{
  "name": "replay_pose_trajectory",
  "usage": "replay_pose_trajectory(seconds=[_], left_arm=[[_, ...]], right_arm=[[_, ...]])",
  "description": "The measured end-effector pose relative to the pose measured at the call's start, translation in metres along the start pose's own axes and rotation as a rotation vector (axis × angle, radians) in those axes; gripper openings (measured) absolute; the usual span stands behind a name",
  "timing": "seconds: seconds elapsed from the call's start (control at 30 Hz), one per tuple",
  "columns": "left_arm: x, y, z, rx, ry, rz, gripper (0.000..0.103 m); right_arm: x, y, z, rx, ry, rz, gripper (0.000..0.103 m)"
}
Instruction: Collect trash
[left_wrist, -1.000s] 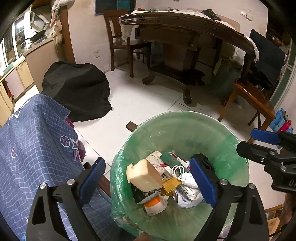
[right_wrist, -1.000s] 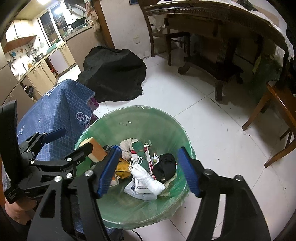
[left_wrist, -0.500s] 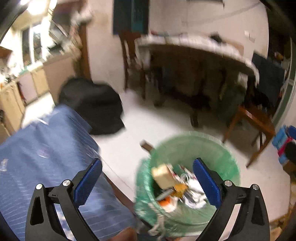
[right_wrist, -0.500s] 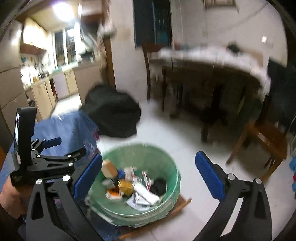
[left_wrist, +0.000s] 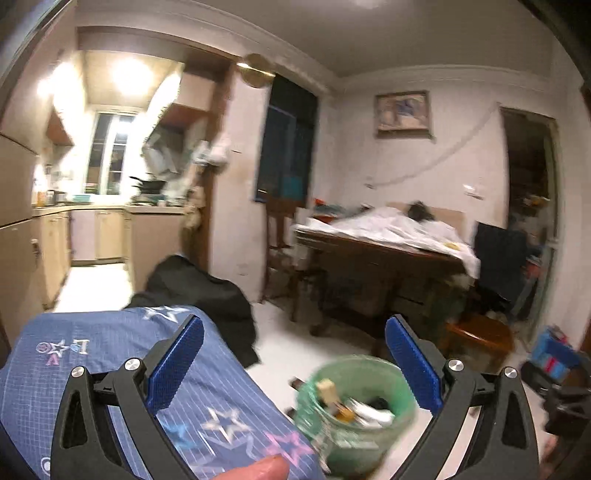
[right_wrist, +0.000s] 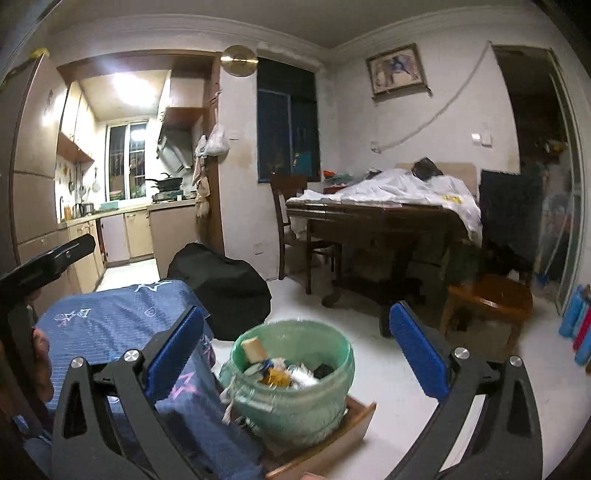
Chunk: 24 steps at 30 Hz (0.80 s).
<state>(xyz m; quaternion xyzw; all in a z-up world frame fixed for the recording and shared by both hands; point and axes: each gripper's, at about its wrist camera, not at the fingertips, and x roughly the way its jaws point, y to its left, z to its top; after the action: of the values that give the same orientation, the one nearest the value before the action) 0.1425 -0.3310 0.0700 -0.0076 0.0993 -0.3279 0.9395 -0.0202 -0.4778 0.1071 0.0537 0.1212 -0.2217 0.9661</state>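
A trash bin with a green plastic liner (left_wrist: 391, 380) (right_wrist: 332, 343) stands on the white floor, holding a tan sponge-like block (right_wrist: 254, 349), yellow and white wrappers and a dark item. My left gripper (left_wrist: 293, 363) is open and empty, raised well above and back from the bin. My right gripper (right_wrist: 297, 352) is open and empty, also raised above and behind the bin. The left gripper's body shows at the left edge of the right wrist view (right_wrist: 44, 266).
A blue star-patterned cloth (left_wrist: 92, 354) (right_wrist: 110, 314) covers a surface left of the bin. A black bag (right_wrist: 221, 280) lies on the floor behind it. A dark wooden table (right_wrist: 376, 221), chairs and a wooden stool (right_wrist: 487, 299) stand at the right. The kitchen lies at the back left.
Both grippers have lifted up and pulled back from the bin, and their views have tilted up from the bin to the room. Both stay open.
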Motion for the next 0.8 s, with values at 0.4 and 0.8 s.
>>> replay_pose_trajectory(seconds=[0.4, 0.8], left_arm=[[-0.054, -0.051, -0.063, 0.069, 0.219, -0.061, 0.098], [-0.098, -0.038, -0.072, 0.072, 0.196, 0.017, 0.098]], right_arm=[[-0.045, 0.022, -0.048, -0.007, 0.127, 0.035, 0.098], [-0.087, 0.025, -0.052, -0.010, 0.072, -0.001, 0.098]])
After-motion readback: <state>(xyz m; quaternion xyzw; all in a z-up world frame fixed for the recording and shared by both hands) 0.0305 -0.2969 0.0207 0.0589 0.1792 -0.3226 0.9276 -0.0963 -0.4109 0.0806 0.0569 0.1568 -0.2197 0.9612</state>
